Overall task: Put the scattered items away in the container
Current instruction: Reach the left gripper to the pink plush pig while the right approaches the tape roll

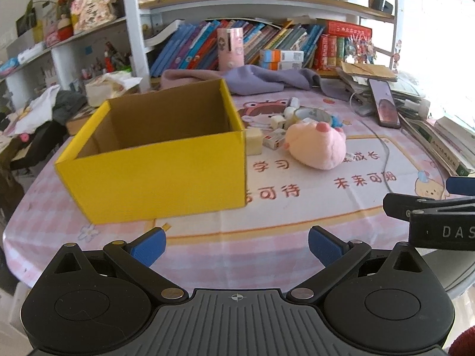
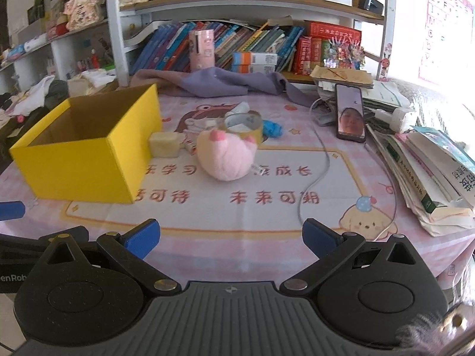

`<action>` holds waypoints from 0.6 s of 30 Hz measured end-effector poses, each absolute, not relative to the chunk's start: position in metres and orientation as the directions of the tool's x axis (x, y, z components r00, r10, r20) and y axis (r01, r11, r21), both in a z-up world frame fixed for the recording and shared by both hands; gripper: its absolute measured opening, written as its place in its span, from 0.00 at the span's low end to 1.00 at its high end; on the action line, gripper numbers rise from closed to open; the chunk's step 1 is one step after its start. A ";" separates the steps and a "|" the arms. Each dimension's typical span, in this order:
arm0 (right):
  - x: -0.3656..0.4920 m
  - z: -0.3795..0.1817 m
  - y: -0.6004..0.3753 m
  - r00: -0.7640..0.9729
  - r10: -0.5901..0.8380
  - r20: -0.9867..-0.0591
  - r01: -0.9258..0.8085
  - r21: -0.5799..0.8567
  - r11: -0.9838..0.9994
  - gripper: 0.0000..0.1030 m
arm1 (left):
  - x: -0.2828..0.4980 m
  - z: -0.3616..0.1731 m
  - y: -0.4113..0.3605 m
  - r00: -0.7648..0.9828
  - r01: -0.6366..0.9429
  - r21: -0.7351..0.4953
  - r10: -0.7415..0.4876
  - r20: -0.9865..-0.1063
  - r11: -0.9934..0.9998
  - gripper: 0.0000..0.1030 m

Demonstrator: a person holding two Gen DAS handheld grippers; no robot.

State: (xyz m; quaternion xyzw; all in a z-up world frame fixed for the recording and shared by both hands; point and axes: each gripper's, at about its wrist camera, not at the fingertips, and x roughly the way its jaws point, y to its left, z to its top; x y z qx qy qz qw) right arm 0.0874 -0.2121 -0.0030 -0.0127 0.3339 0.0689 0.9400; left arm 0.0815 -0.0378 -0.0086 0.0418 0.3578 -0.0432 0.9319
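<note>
So far: nothing looks tidied yet, as far as I can judge; the visible part of the box interior is bare cardboard, though its floor near the front wall is hidden.
Container: a yellow box (image 1: 154,160), open-topped, stands on the left half of the pink tablecloth (image 1: 297,216).
Scattered items: all lie just right of the box, clustered together.
Plush: a pink plush toy (image 2: 227,155) lies nearest the front of the cluster, apart from the box.
Block: a pale cream block (image 2: 164,144) sits right beside the box's right wall; whether it touches I cannot tell.
Tape: a roll of tape (image 2: 245,123) rests just behind the plush.
Small bits: a blue crumpled thing (image 2: 272,127) right of the tape, and small white pieces (image 1: 279,123) behind the block.
Left gripper: the left gripper (image 1: 236,244) hovers at the table's near edge, jaws spread wide, holding nothing.
Right gripper: the right gripper (image 2: 231,234) hangs alongside it, likewise wide apart and empty, facing the plush.
Not for the box, I'd guess: a phone (image 2: 350,112) propped on papers at the right.
Left to do: everything; each item awaits its first pick.
</note>
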 end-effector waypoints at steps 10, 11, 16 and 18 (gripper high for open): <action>0.134 -0.002 -0.234 0.756 0.128 -0.642 -0.167 0.000 0.986 1.00 | 0.117 -0.010 -0.094 0.733 0.264 0.075 -0.150 -0.663 0.962 1.00; 0.140 -0.002 -0.237 0.755 0.130 -0.643 -0.172 -0.004 0.985 1.00 | 0.121 -0.011 -0.099 0.732 0.271 0.074 -0.156 -0.663 0.960 1.00; 0.170 0.003 -0.252 0.750 0.144 -0.645 -0.200 -0.014 0.980 1.00 | 0.141 -0.009 -0.121 0.734 0.276 0.060 -0.170 -0.657 0.959 1.00; 0.184 0.006 -0.260 0.752 0.161 -0.639 -0.216 -0.009 0.976 1.00 | 0.151 -0.008 -0.129 0.736 0.272 0.059 -0.168 -0.655 0.960 1.00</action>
